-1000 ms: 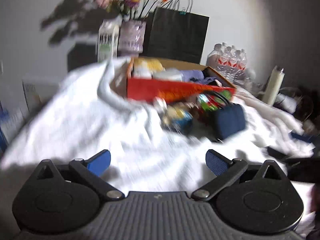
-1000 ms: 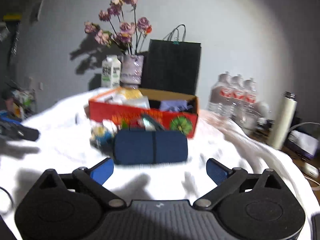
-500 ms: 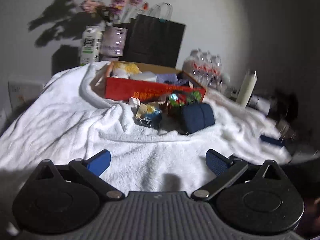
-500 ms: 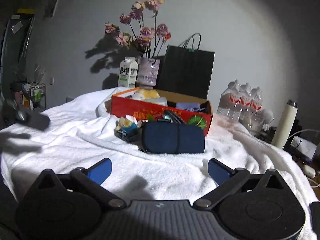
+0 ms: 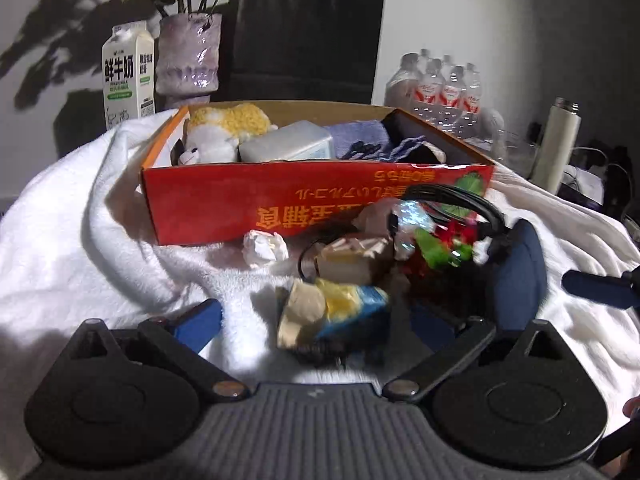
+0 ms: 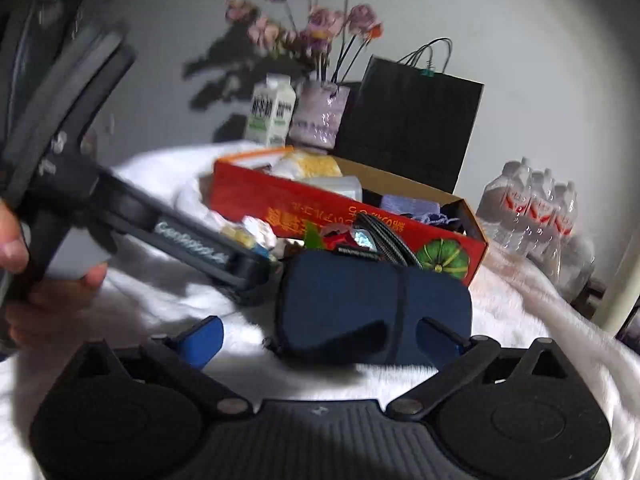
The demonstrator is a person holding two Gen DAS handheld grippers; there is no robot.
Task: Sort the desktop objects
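Note:
A red cardboard box holds a yellow plush toy, a grey pack and purple cloth. In front of it lies a pile: a crumpled paper ball, a yellow-blue wrapper, a red-green packet, black cable and a navy pouch. My left gripper is open, its fingers on either side of the yellow-blue wrapper. My right gripper is open, close to the navy pouch, which lies between its fingers.
A white towel covers the table. Behind the box stand a milk carton, a flower vase and a black paper bag. Water bottles and a white flask stand at the right.
Both grippers have moved forward towards the pile. The left one now brackets the yellow-blue wrapper and the right one brackets the navy pouch. Both stay open.

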